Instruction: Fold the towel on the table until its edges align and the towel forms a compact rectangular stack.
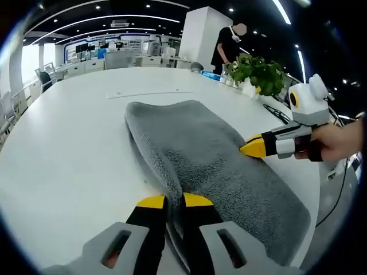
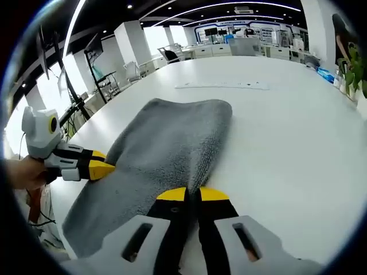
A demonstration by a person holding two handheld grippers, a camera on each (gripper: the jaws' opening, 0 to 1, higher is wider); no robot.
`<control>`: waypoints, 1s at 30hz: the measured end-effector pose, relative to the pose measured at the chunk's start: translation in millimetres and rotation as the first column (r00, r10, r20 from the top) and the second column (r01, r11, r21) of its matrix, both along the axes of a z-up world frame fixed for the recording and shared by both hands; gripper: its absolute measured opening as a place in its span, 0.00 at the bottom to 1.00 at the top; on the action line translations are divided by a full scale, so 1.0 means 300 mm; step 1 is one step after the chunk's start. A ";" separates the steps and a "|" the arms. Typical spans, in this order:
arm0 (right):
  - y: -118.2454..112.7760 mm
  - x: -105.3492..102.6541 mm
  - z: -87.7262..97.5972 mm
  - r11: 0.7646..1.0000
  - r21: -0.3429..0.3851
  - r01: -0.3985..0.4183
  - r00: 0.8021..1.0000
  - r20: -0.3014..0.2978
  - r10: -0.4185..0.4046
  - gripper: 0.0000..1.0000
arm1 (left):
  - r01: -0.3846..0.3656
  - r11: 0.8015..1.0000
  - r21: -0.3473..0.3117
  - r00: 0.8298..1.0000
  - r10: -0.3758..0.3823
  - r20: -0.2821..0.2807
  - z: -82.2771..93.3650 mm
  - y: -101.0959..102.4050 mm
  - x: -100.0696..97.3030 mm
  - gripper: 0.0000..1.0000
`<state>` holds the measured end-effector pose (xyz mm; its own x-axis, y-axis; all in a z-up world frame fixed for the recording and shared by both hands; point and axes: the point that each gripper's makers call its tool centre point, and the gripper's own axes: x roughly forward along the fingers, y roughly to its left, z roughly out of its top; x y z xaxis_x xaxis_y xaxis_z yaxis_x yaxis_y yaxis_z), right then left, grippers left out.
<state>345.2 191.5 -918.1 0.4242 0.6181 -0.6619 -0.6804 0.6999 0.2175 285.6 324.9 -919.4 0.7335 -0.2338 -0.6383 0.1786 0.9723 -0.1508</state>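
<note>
The grey towel [image 1: 212, 166] lies already doubled on the white table [image 1: 69, 149], toward 2 o'clock; left gripper [image 1: 175, 200] and right gripper [image 2: 192, 195] each pinch opposite edges, another fold likely remains

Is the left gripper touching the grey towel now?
Touching. In the left gripper view, the left gripper has its fingers closed on the folded edge of the towel.

We see towel [image 1: 212, 166] as grey terry cloth, rough nap, matt; table [image 1: 69, 149] smooth white, slight sheen; left gripper [image 1: 175, 201] looks like matt plastic, yellow tips
</note>
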 end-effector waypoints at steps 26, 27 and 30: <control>-0.203 0.021 0.038 0.986 -0.106 -0.129 0.983 0.121 0.141 0.15 | 0.025 1.000 0.006 0.999 -0.026 0.032 0.049 -0.163 0.012 0.24; -0.200 0.016 0.044 0.983 -0.112 -0.142 0.978 0.134 0.157 0.18 | 0.027 1.000 0.013 0.999 -0.027 0.046 0.068 -0.162 0.007 0.25; -0.199 -0.009 0.059 0.979 -0.113 -0.168 0.973 0.144 0.183 0.23 | 0.045 0.999 0.021 0.996 -0.046 0.079 0.110 -0.170 0.000 0.26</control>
<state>342.4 131.8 -900.4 0.4157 0.6264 -0.6594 -0.8142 0.5794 0.0372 285.5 274.0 -886.4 0.7707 -0.2563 -0.5833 0.2333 0.9655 -0.1160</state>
